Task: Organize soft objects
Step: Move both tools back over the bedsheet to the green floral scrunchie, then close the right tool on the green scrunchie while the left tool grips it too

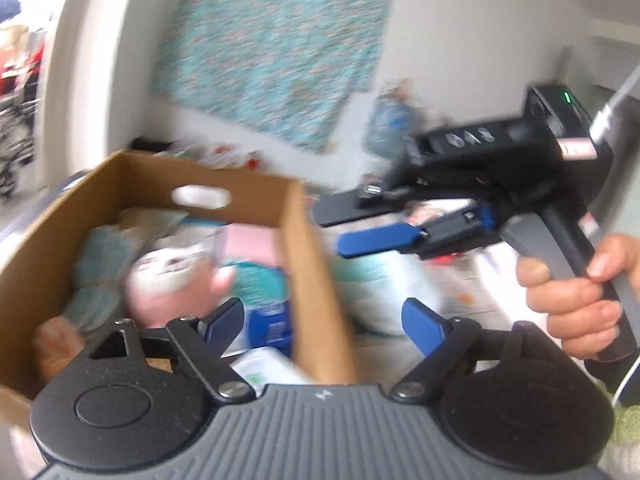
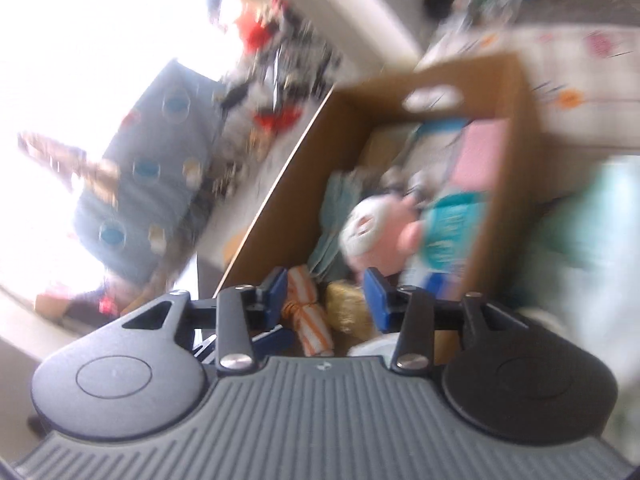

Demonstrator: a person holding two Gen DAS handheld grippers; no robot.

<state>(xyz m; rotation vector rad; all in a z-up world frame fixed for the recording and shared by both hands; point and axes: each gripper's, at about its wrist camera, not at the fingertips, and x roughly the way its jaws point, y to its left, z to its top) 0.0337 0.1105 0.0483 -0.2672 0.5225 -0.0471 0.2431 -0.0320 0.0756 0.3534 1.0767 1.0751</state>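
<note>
One box [image 1: 304,248] holds one pink doll [image 1: 176,280]; both my claws, left [image 1: 324,320] and right [image 2: 326,292], hang released, empty.

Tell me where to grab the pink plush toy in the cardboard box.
Grip the pink plush toy across its rounded pink body, coming from above through the cardboard box's open top. It lies on top of the pile, and the walls block any sideways approach. Blur hides finer detail.

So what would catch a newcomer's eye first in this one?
The open cardboard box, left of centre in the left wrist view, crammed with soft things: a pink plush toy in the middle, a pink pack behind it. The right tool, gripped by a hand, reaches in from the right, jaws empty. A turquoise cloth hangs on the wall.
</note>
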